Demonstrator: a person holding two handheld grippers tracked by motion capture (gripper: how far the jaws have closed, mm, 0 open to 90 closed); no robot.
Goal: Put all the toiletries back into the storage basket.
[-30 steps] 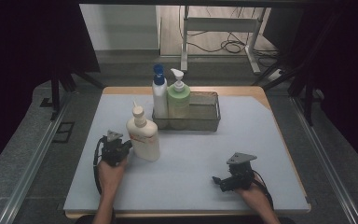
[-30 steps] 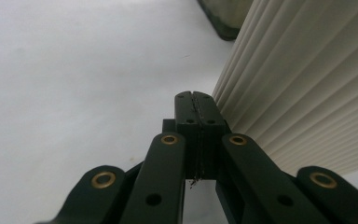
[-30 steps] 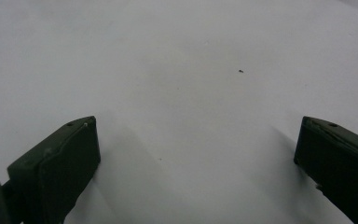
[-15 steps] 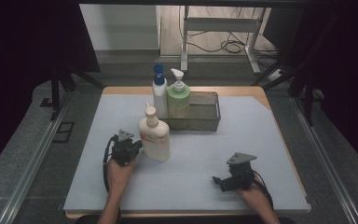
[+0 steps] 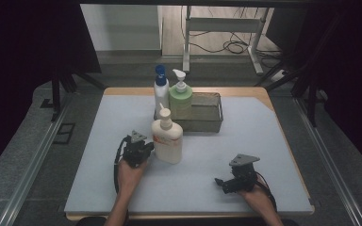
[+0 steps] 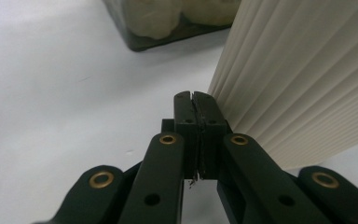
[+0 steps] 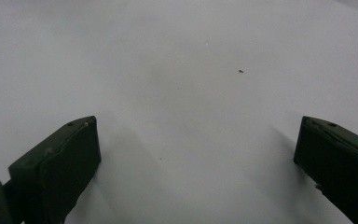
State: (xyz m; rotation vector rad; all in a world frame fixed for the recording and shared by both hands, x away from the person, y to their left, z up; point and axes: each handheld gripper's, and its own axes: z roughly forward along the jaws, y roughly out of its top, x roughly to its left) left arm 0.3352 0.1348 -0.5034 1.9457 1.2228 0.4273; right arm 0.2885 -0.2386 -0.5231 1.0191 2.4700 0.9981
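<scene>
Bottles: three. Wire basket: one. Tongs: two pairs.

Left tongs point(image 5: 143, 149): on the desk point(image 5: 85, 160) left of centre, jaws clenched together with nothing between, tips just beside the cream bottle point(image 5: 168, 140); touching or not, cannot tell. Left gripper view: same tongs point(image 6: 196, 100) pressed flat, ribbed cream bottle wall point(image 6: 303, 70) immediately to their right, corner of the dark basket point(image 6: 168, 39) beyond with pale rounded shapes behind its side.

Cream bottle: upright on the desk in front of the basket, long axis vertical, narrow capped neck pointing up, orange label toward the camera.

Basket point(image 5: 202, 115): at the desk's far centre. Blue-capped white bottle point(image 5: 160, 89) and green pump bottle point(image 5: 181, 96) at its left end, both upright, pump nozzle pointing left.

Right tongs point(image 5: 222, 181): low on the desk at right, pointing left, well apart from the bottles. Right gripper view: jaws spread wide point(image 7: 196, 154), released, bare desk surface between.
</scene>
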